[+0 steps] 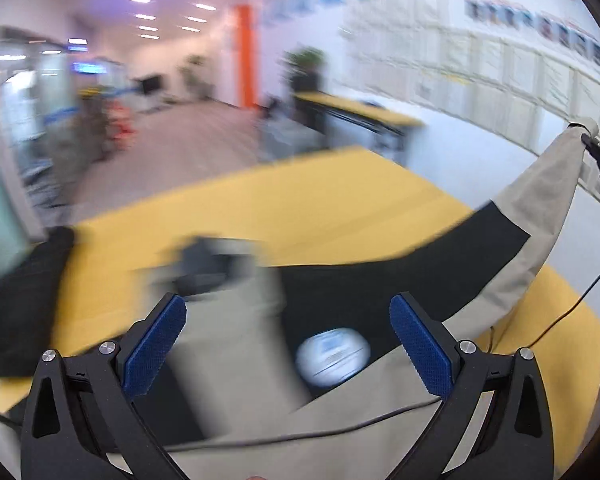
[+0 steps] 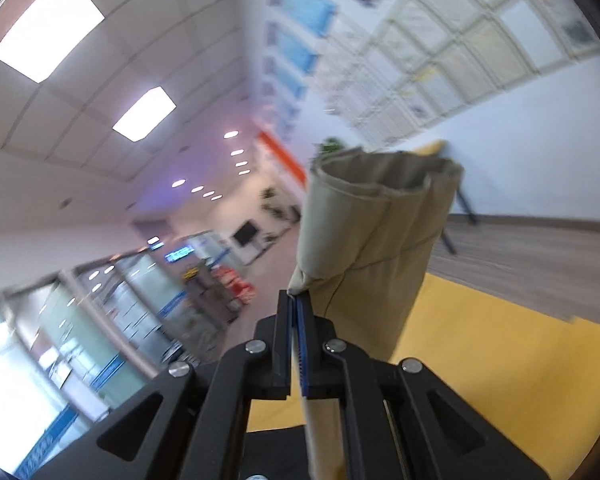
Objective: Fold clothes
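Note:
A beige and black garment [image 1: 400,280] with a round white print lies partly on the yellow table [image 1: 300,208]. My left gripper [image 1: 288,336] is open just above the garment's near beige part, holding nothing. My right gripper [image 2: 296,300] is shut on a beige sleeve end [image 2: 372,232] of the garment and holds it lifted above the table; the cuff stands up beyond the fingers. In the left wrist view the right gripper [image 1: 592,148] shows at the far right, pulling the sleeve up and taut.
A dark garment pile [image 1: 24,296] lies at the table's left edge. A blurred grey-dark item [image 1: 208,260] sits mid-table beyond the left fingers. A black cable [image 1: 300,436] crosses the near cloth. Another yellow table [image 1: 364,112] stands behind by the wall.

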The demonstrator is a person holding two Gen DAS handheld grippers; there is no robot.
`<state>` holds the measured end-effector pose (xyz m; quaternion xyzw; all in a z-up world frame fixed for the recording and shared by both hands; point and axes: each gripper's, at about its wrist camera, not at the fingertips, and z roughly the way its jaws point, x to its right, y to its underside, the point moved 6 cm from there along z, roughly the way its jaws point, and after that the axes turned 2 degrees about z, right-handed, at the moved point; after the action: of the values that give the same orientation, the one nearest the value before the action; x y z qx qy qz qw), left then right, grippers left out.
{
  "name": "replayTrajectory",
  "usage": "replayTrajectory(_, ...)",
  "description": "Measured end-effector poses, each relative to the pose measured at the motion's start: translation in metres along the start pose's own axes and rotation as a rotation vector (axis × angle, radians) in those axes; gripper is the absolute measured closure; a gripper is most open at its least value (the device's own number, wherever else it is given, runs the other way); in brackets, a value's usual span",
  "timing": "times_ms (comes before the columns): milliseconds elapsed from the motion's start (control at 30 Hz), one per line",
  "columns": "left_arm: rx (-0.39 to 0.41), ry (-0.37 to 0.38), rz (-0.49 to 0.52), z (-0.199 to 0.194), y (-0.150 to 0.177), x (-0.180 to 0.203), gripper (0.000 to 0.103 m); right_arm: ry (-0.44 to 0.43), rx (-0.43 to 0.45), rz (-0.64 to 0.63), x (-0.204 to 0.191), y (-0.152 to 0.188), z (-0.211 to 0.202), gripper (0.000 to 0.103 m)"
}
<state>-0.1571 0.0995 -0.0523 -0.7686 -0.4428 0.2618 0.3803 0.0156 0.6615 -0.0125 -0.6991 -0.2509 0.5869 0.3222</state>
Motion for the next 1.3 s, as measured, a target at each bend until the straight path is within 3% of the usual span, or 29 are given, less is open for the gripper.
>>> replayTrajectory(133,0.055,-0.236,-0.069,-0.100,0.000,-0.116,0.000,-0.156,-0.083,-0.140,-0.109,0.038,0.043,0.100)
replayTrajectory(267,0.089,-0.351,-0.102,-0.179,0.038,-0.208,0.000,-0.239,-0.203,-0.260,-0.200,0.129,0.086,0.100)
replayTrajectory(333,0.083,-0.360,-0.116,-0.207,0.073,-0.244,0.000,-0.265,-0.277,-0.304,-0.235,0.188,0.101,0.100)
replayTrajectory(500,0.067,-0.325,-0.174,-0.212,0.129,-0.278,0.000,-0.334,-0.492,-0.405,-0.298,0.357,0.131,0.101)
replayTrajectory(700,0.026,-0.284,-0.235,-0.212,0.184,-0.294,0.000,-0.335,-0.744,-0.583,-0.323,0.552,0.113,0.101)
replayTrajectory(833,0.004,-0.233,-0.243,-0.191,0.207,-0.296,0.000,-0.321,-0.835,-0.722,-0.299,0.622,0.086,0.101)
replayTrajectory(933,0.004,-0.181,-0.224,-0.171,0.200,-0.286,0.000,-0.311,-0.845,-0.763,-0.291,0.634,0.080,0.100)
replayTrajectory(1100,0.043,-0.045,-0.145,-0.131,0.156,-0.252,0.000,-0.326,-0.912,-0.770,-0.279,0.627,0.080,0.094)
replayTrajectory(1200,0.062,0.054,-0.102,-0.088,0.128,-0.225,0.000,-0.334,-0.888,-0.748,-0.268,0.601,0.064,0.067)
replayTrajectory(1267,0.059,0.110,-0.062,-0.051,0.111,-0.200,0.000,-0.300,-0.830,-0.745,-0.249,0.565,0.056,0.026)
replayTrajectory(1300,0.054,0.136,-0.033,-0.028,0.105,-0.185,0.000,-0.273,-0.806,-0.747,-0.235,0.545,0.053,0.021)
